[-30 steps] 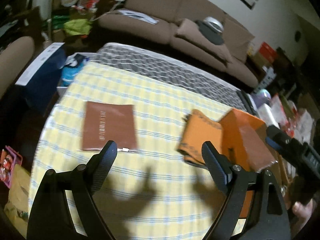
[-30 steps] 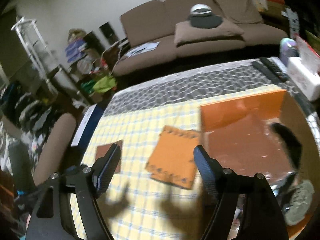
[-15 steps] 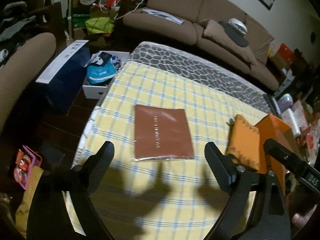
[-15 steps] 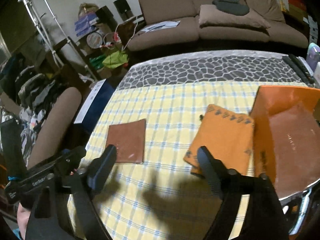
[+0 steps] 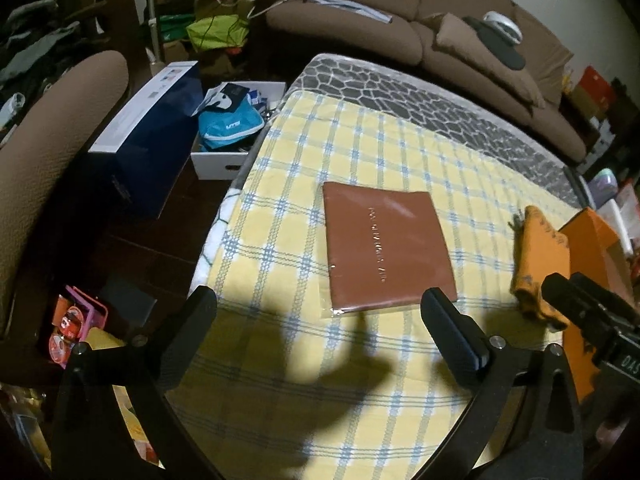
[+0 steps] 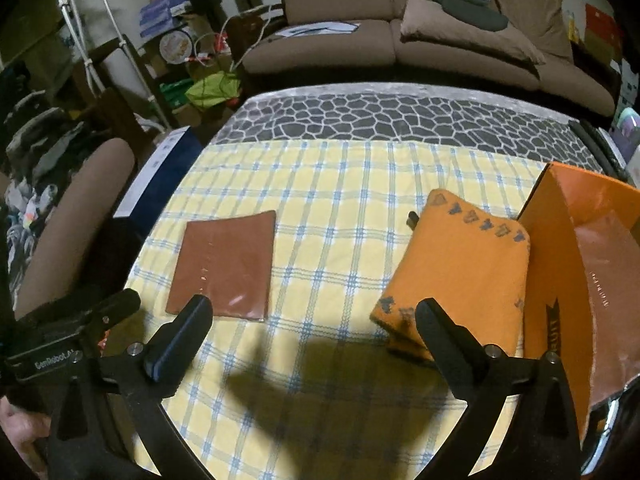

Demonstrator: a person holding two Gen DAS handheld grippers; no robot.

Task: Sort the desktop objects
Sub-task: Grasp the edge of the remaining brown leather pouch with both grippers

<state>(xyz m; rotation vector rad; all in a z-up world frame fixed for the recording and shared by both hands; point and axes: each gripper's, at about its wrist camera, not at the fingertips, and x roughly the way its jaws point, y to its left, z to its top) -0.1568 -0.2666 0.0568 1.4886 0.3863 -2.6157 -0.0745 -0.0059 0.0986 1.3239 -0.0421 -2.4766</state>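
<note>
A flat brown packet in clear wrap (image 5: 386,250) lies on the yellow checked tablecloth (image 5: 288,216); it also shows in the right wrist view (image 6: 224,266). An orange cloth pouch (image 6: 456,272) lies right of it, seen too in the left wrist view (image 5: 540,264). An open orange box (image 6: 560,280) with a brown packet (image 6: 608,296) inside stands at the right edge. My left gripper (image 5: 320,312) is open and empty, hovering just before the brown packet. My right gripper (image 6: 312,320) is open and empty, above the cloth between packet and pouch.
A brown sofa (image 6: 400,32) stands beyond the table. A brown chair (image 5: 48,132), a blue box (image 5: 148,132) and a white box of clutter (image 5: 236,128) stand on the floor to the left. The table's far strip has a grey pebble pattern (image 6: 400,116).
Both grippers have swung left: the brown packet moved from left of the left gripper to in front of it. The orange box slid toward the right edge of both views.
</note>
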